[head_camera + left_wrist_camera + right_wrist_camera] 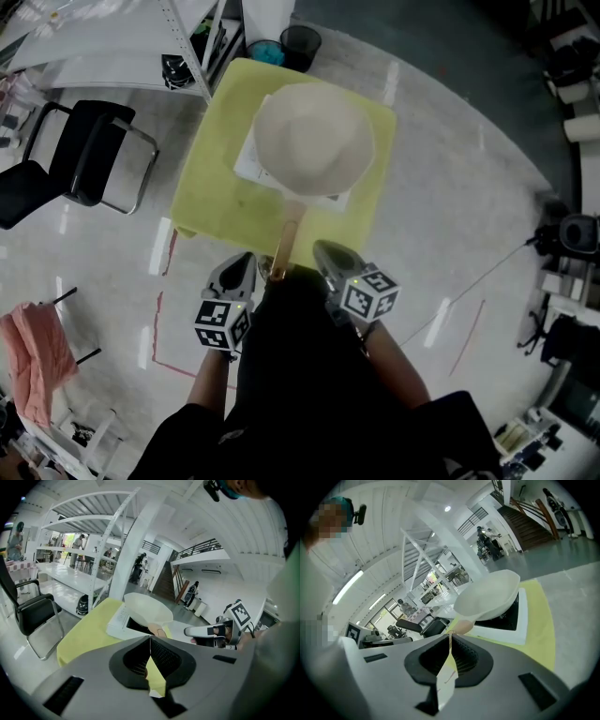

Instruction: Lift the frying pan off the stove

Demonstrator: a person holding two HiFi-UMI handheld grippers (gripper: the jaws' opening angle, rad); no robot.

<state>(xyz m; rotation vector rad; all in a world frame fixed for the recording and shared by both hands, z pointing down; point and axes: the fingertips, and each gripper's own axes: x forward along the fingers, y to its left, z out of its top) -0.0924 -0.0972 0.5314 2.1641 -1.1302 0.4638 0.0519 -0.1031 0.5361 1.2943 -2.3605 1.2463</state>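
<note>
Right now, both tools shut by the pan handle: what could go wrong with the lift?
1. The left tool and right tool are shut, empty; advancing like that could shove the handle and slide the frying pan on the stove.
2. Slim handle, wide pan: an end grip may let it roll or dip.

No words, brands or numbers are legible; the left cube (223, 323) and right cube (370, 295) show only black-and-white square patterns.

Shiny pale floor (450, 187), black chair (89, 155) at left, white shelving (112, 42) upper left, pink cloth (39, 361) draped lower left.
</note>
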